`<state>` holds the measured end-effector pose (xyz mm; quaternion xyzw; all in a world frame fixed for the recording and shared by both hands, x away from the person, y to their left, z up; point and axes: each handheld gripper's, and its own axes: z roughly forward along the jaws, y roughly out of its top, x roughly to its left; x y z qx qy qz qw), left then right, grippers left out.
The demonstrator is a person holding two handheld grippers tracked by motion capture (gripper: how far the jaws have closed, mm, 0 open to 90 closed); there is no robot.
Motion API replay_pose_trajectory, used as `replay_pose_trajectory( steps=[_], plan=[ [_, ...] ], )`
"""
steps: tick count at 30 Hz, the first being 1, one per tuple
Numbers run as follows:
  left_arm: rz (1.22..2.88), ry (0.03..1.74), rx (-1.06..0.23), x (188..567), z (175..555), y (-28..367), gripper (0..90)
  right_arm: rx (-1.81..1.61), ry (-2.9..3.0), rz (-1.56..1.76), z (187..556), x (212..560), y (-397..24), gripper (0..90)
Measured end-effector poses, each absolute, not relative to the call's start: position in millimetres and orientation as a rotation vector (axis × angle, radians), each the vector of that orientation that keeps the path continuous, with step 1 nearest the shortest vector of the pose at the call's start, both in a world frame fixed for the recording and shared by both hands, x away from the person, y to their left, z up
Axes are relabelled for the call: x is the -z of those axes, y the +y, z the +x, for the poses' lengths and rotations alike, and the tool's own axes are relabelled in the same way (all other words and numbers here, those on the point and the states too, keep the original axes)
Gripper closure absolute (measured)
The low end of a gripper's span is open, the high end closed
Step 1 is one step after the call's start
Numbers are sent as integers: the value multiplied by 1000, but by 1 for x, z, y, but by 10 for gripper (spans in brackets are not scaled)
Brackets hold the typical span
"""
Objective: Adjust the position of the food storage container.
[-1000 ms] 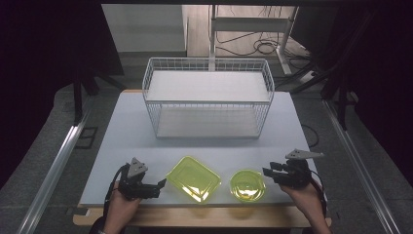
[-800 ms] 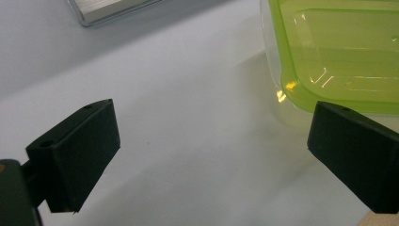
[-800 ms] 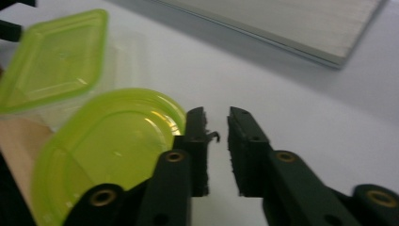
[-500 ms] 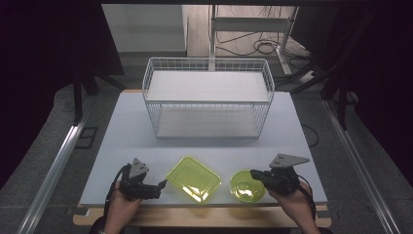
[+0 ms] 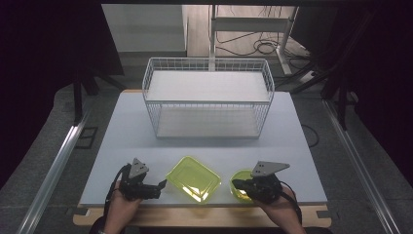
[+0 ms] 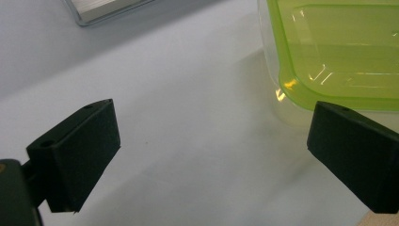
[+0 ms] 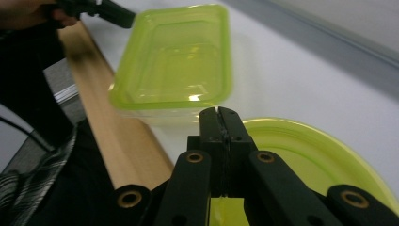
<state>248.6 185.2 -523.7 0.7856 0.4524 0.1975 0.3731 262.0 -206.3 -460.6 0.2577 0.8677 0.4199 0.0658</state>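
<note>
Green plastic shows low in the high view: the rectangular container (image 5: 193,178) at centre, the round container (image 5: 242,184) right of it, my right gripper (image 5: 237,185) clenched empty over its rim. Left gripper view: fingers (image 6: 75,153) released, the rectangular one upper right (long axis across frame). Right gripper view: white tabletop (image 7: 301,80) beyond; wire basket (image 5: 208,97) farther up.

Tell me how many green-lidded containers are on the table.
2: a rectangular container at the front middle of the table, and a round container to its right, under the right gripper.
</note>
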Motion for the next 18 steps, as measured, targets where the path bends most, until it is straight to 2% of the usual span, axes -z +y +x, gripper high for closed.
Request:
replay_pose_trajectory(
  steps=[9, 18],
  plan=[
    [2013, 1160, -502, 524, 249, 185, 29, -1216, 2710, 706, 254, 473, -186, 881],
    [2012, 1160, -494, 524, 249, 185, 29, -1178, 2743, 713, 255, 477, -186, 880]
  ],
)
